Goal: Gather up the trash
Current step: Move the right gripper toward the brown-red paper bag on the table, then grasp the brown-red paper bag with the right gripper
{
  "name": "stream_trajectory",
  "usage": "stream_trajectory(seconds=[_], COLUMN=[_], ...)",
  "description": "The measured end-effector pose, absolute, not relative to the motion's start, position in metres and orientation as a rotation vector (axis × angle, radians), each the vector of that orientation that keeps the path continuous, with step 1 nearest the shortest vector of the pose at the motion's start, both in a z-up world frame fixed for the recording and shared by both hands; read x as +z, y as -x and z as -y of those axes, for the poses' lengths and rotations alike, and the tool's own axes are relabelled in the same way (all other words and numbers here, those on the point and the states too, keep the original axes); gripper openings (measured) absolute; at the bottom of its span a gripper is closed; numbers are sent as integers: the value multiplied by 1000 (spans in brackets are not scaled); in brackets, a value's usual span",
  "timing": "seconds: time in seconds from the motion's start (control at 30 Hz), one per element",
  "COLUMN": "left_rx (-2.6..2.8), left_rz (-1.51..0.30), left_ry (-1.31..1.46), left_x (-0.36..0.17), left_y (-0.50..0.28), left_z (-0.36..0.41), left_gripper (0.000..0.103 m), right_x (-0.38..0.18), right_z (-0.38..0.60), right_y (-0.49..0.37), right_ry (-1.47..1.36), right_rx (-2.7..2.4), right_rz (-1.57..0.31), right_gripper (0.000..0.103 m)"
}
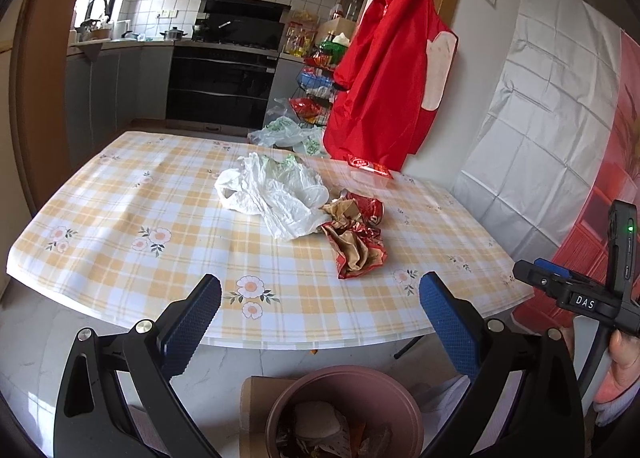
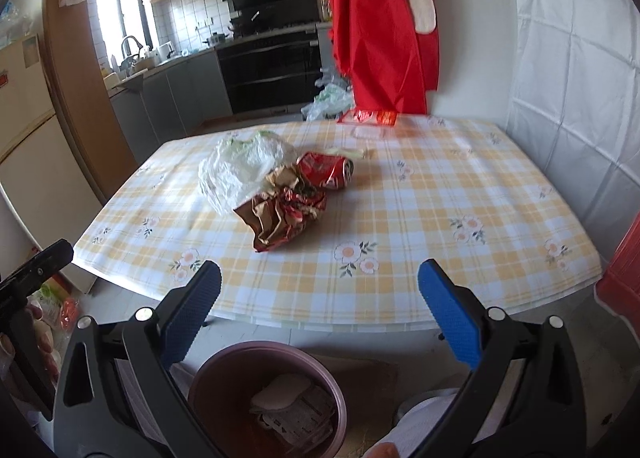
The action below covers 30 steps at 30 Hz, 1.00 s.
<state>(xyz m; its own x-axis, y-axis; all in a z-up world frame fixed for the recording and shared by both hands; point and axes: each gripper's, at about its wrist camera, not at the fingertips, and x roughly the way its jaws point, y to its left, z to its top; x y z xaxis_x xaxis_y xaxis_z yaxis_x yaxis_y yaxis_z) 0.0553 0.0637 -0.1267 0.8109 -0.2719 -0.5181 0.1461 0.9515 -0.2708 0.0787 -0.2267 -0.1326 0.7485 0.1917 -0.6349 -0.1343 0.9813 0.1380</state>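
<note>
On the checked tablecloth [image 1: 120, 218] lie a crumpled white plastic bag [image 1: 272, 194], a crushed red can [image 1: 368, 210] and a crumpled red-and-brown wrapper [image 1: 356, 250]. The same bag [image 2: 240, 170], can [image 2: 328, 172] and wrapper [image 2: 280, 218] show in the right wrist view. A pink trash bin [image 1: 344, 410] with rubbish inside stands on the floor below the table's near edge, also in the right wrist view [image 2: 268, 398]. My left gripper [image 1: 320, 310] is open and empty, held above the bin, short of the table. My right gripper [image 2: 320, 306] is open and empty, likewise.
A red packet [image 1: 368, 166] lies at the table's far edge by a hanging red apron [image 1: 384, 70]. Plastic bags [image 1: 288, 134] lie on the floor beyond. A kitchen oven [image 1: 224, 86] stands behind. A covered wall [image 2: 572, 78] borders the table's right side.
</note>
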Motion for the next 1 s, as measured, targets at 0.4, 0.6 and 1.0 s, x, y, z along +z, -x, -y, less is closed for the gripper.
stream_trajectory(seconds=[0.4,0.6,1.0], left_rx=[-142,-80,-57], left_rz=[-616,-617,-656], left_ry=[147,176,269], left_x=[-147,-160,-196], left_y=[-95,-117,-148], left_z=[-71,-91,-119], left_gripper=[97,97,97], right_x=[-171,-205,-261], right_z=[187,132,55], right_y=[-138,-194,-277], right_ry=[78,252,544], right_rx=[260,320,274], right_rz=[-773,-805,-799], right_gripper=[97,97,97])
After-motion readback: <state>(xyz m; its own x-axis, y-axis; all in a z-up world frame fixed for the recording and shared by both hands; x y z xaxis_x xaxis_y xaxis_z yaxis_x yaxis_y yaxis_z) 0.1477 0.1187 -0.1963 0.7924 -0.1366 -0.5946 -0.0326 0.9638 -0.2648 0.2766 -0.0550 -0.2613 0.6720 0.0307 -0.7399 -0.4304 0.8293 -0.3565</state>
